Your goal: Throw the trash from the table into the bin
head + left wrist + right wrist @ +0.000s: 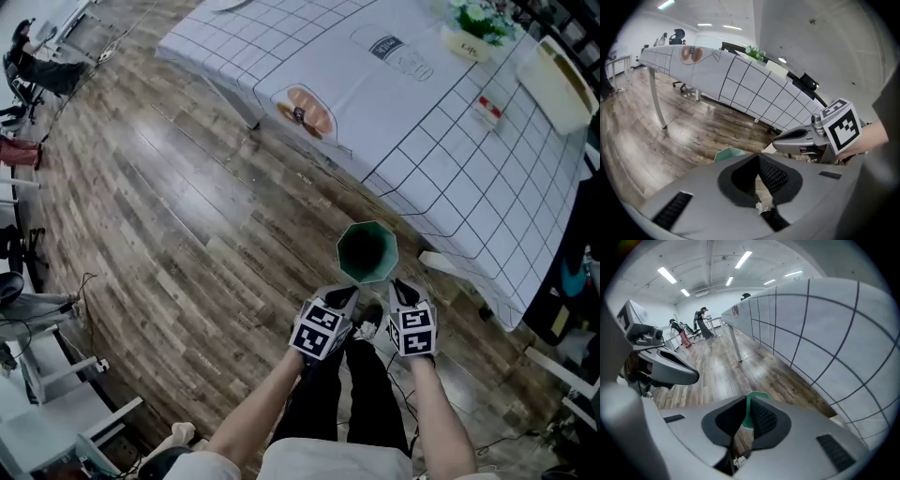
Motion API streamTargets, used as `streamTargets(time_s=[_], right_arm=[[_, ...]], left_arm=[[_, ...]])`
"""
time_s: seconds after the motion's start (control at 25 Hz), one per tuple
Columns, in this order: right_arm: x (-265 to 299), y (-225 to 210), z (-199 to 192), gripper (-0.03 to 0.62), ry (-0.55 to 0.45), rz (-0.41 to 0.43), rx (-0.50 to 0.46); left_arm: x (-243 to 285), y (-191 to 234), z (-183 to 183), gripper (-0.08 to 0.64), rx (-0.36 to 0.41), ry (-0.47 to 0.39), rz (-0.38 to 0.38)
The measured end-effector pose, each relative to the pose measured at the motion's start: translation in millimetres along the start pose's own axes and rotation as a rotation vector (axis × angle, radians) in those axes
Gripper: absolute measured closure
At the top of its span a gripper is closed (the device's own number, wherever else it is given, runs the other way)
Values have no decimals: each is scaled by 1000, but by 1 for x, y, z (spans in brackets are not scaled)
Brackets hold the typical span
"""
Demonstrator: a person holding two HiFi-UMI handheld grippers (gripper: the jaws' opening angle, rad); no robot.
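1 green bin (367,251) stands on the floor (187,234), interior dark.

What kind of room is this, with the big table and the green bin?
Probably an office or workroom: ceiling strip lights, an office chair in the background, and a long table under a checked cloth beside a green bin.

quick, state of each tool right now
left tool: closed, holding nothing
right tool: closed, holding nothing
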State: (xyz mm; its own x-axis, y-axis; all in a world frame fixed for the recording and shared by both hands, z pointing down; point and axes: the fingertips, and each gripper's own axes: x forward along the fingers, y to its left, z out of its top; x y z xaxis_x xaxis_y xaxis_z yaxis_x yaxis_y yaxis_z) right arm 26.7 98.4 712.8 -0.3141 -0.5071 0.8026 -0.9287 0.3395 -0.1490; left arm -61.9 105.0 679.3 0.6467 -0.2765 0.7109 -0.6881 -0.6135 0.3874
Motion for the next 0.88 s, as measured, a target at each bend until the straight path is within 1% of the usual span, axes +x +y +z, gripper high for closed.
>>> streamTargets(time_s=[0.08, 0.16, 0.32, 0.4, 0.48, 0.56, 0.72, 0.88], right_arm=[[-16, 6, 8, 560, -7, -1, -23], [-32, 11, 15, 572, -20, 1, -26], [-70, 6, 14, 574, -19, -16, -33], [-86, 11, 15, 575, -29, -11, -5], [-102, 18, 18, 575, -55, -3, 54], [-117, 21, 22, 575, -77, -3, 92], [-139, 27, 24, 575, -90, -9, 121], [-142, 39, 20, 574, -55, 44, 119]], left_arm=[[-13, -4, 7, 538, 8, -8, 8], [-23, -10, 10, 538, 15, -2, 11], [-39, -37, 21, 538, 25, 11, 3], [-52, -44, 32, 538, 44, 2, 2], [-61, -49, 41, 538, 64, -12, 2], [-65, -52, 45, 538, 76, -18, 3], [-73, -55, 47, 538, 80, -28, 20], [-85, -51, 39, 538, 72, -18, 50]])
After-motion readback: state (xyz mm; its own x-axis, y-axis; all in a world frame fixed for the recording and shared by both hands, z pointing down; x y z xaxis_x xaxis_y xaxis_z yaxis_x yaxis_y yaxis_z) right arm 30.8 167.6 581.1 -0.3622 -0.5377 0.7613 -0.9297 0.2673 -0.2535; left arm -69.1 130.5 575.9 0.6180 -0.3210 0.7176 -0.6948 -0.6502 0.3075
